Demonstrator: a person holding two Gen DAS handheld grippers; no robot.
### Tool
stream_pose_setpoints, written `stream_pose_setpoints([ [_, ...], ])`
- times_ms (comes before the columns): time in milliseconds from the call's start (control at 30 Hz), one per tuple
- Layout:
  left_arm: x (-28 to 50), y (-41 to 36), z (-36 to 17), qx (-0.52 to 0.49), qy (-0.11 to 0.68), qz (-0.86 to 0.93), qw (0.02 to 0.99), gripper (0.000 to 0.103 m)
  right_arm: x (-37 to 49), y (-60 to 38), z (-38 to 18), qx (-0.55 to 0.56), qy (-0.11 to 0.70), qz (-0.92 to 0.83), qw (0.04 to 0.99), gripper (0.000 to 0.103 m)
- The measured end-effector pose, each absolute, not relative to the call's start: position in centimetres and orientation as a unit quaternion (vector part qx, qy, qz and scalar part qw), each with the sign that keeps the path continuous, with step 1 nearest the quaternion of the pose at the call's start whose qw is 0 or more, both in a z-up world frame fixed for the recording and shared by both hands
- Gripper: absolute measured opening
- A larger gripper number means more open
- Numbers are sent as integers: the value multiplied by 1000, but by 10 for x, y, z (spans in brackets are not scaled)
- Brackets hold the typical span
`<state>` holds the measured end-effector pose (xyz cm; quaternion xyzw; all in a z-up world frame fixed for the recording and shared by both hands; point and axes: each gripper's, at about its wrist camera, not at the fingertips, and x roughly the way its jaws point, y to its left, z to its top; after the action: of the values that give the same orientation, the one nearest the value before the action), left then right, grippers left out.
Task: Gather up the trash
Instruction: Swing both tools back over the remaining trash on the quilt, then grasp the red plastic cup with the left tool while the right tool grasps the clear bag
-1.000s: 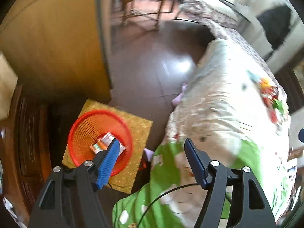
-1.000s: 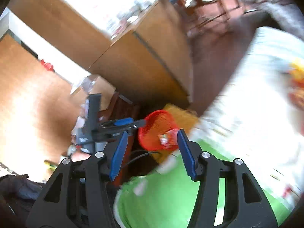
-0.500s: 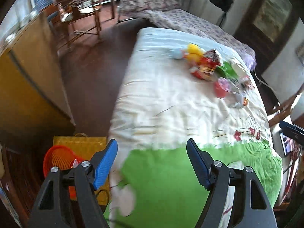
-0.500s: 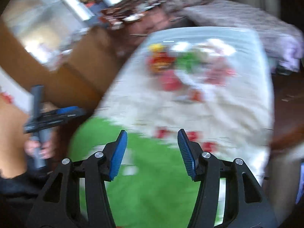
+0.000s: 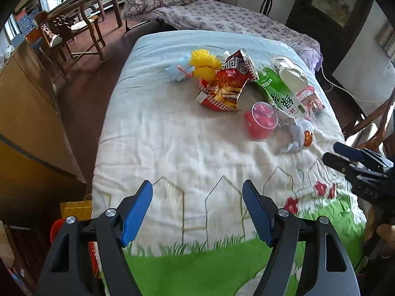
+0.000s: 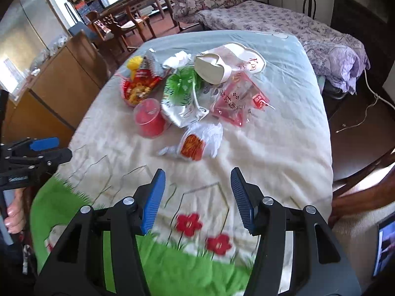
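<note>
Your right gripper and left gripper both stand open and empty over the near, green-bordered end of the white quilted bed cover. The trash lies heaped toward its far right corner. The crumpled white wrapper with the orange label is nearest. Risk: pads pinch loose quilt with it, or nudge the red plastic cup rolling.

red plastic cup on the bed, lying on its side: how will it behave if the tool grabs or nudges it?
The red cup lies on its side on the soft quilt, so a nudge would probably roll it, though the fabric may damp that. It looks thin-walled and likely light, so a firm squeeze could dent it. Its glossy surface may slip.
</note>
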<state>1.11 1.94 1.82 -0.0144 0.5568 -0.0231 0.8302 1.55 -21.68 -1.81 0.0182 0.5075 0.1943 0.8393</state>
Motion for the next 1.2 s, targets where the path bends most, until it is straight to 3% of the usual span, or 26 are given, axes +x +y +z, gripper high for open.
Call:
stream_pose_setpoints([
  [867,84,-27,-20,26,569,-71,819,74,52,-182,-46,-5,506,194,841,63],
  [933,86,-30,-21,24,570,-74,818,74,50,-184,-46,2,505,201,839,60],
  [1000,89,-33,-21,22,570,-75,818,74,48,-189,-46,13,505,204,839,45],
  [1067,91,-38,-21,19,571,-79,817,74,46,-196,-44,28,506,204,838,37],
  [1200,93,-44,-19,14,569,-84,818,74,32,-214,-36,71,503,198,838,32],
])
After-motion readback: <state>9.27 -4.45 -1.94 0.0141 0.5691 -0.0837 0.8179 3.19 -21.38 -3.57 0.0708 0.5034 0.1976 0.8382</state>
